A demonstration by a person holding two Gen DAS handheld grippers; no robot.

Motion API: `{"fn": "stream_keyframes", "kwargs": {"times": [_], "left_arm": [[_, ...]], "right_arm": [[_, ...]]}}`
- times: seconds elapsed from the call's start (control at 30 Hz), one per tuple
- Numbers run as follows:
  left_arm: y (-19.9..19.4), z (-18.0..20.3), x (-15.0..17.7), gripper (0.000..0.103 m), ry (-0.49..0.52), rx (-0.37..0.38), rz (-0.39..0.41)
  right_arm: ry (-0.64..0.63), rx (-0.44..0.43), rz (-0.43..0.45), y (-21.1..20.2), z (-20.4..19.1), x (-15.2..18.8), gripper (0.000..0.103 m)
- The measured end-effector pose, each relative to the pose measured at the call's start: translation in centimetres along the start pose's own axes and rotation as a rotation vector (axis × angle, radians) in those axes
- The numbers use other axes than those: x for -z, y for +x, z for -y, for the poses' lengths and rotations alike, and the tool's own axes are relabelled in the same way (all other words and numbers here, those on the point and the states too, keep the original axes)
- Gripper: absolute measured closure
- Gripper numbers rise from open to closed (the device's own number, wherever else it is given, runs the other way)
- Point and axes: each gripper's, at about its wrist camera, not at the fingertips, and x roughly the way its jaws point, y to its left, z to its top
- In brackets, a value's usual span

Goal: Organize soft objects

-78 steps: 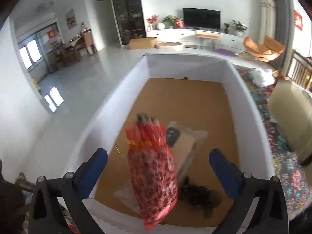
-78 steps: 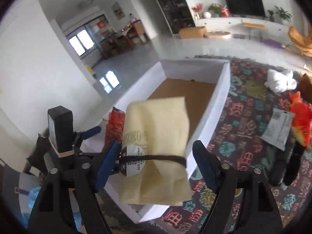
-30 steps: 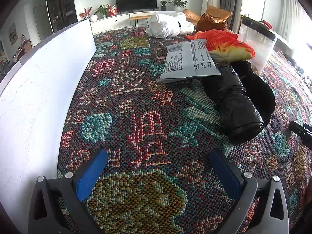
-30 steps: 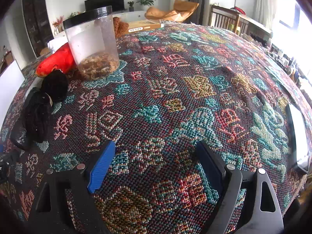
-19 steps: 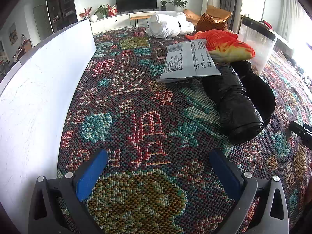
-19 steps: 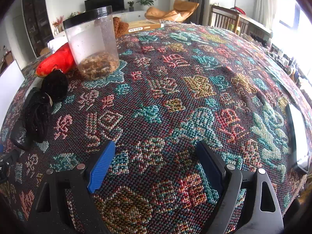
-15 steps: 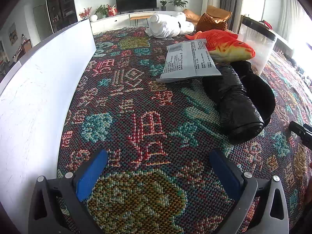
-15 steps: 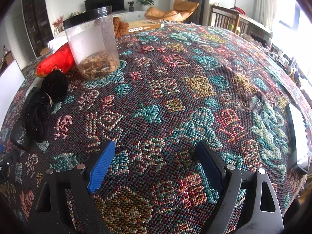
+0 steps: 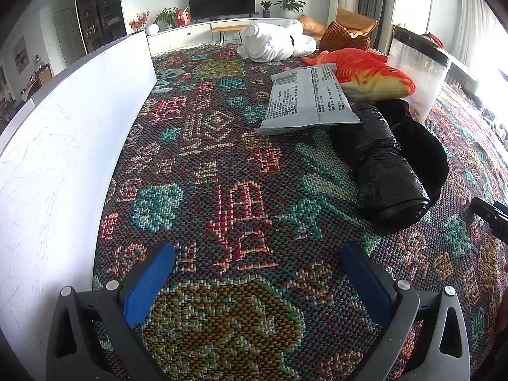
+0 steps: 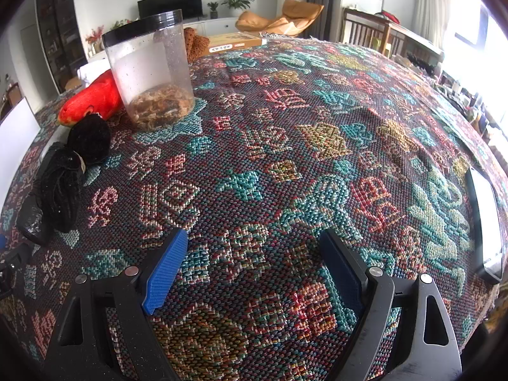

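both tongs, left gripper (image 9: 257, 273) and right gripper (image 10: 254, 260), sit wide open holding nothing, so i'd go for the black bag roll (image 9: 379, 171) at 2 o'clock, pinching mid-roll so it won't slip toward the white box (image 9: 63, 146).

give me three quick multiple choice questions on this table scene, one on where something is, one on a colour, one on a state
1. Where does the printed grey packet lie?
A. inside the clear jar
B. partly on the black plastic roll and against the fish toy
C. in the left gripper

2. What colour is the fish toy?
A. blue
B. green
C. orange-red with a yellowish belly

3. What state is the right gripper in?
A. open, holding nothing
B. shut on the jar
C. shut on the phone

Answers: 1 B, its right edge overlaps the black plastic roll. 2 C, as the left wrist view shows. 3 A, only the patterned cloth shows between its spread jaws.
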Motion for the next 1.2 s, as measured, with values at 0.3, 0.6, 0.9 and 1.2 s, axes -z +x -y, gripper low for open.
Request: {"fn": "stream_keyframes", "kwargs": {"times": [0.3, 0.6, 0.9, 1.2], "left_arm": [[0.0, 0.0, 0.0, 0.0, -0.001, 0.001, 0.0], [0.0, 0.0, 0.0, 0.0, -0.001, 0.001, 0.001], [0.0, 0.0, 0.0, 0.0, -0.001, 0.002, 0.001], [0.0, 0.0, 0.0, 0.0, -0.002, 0.002, 0.001]], "right_arm": [[0.0, 0.0, 0.0, 0.0, 0.0, 0.0, 0.016], [0.0, 0.0, 0.0, 0.0, 0.0, 0.0, 0.016], [-0.001, -0.001, 0.0, 0.0, 0.0, 0.0, 0.016], [0.024, -0.286, -0.006, -1.4, -2.0, -2.4, 0.015]]}}
